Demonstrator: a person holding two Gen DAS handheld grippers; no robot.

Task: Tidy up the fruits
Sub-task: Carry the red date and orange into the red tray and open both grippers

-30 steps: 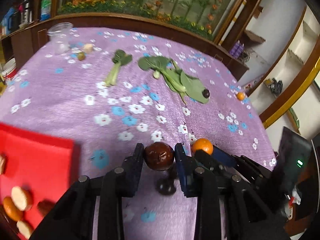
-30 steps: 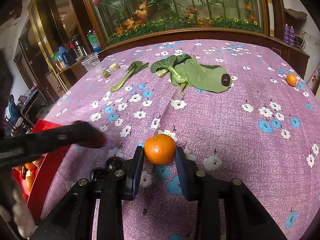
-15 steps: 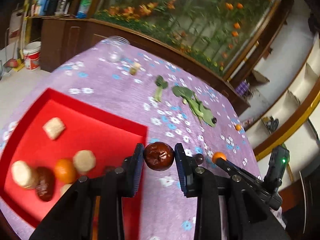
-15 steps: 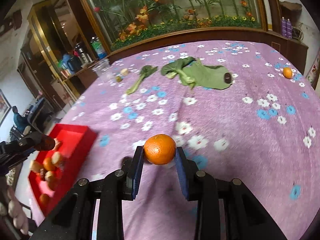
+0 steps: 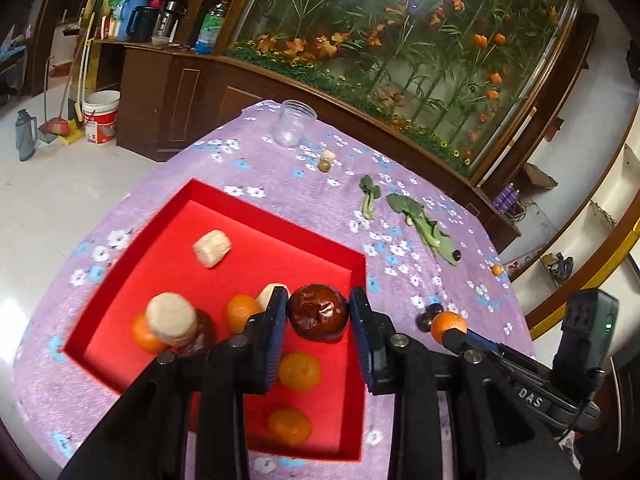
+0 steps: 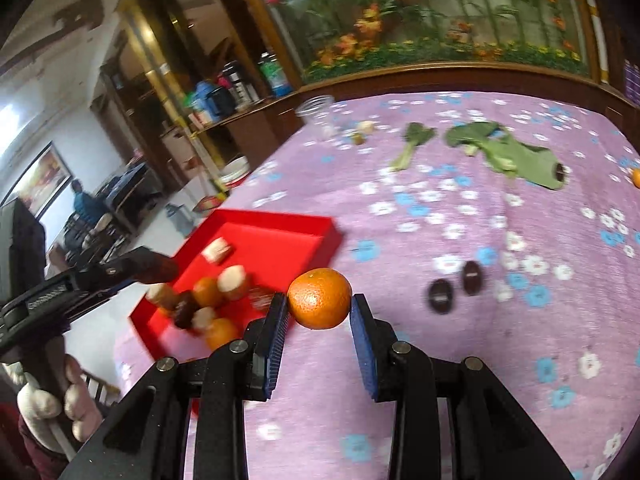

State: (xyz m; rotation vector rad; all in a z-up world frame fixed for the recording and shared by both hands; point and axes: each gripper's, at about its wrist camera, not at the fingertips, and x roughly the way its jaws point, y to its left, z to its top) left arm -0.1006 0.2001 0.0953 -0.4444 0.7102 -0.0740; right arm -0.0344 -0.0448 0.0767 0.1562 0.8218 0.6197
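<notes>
My left gripper is shut on a dark brown wrinkled fruit and holds it above the right part of the red tray. The tray holds several oranges and pale round pieces. My right gripper is shut on an orange above the purple flowered cloth, just right of the red tray. It also shows in the left wrist view with the orange. Two dark fruits lie on the cloth to the right.
Green leafy vegetables lie farther back, with a dark fruit on a leaf and a small orange near the right edge. A clear plastic cup and two small items stand at the back. The table edge drops off left of the tray.
My left gripper has carried the brown fruit left from over the cloth to above the tray. My right gripper has lifted the orange and moved left toward the tray.
</notes>
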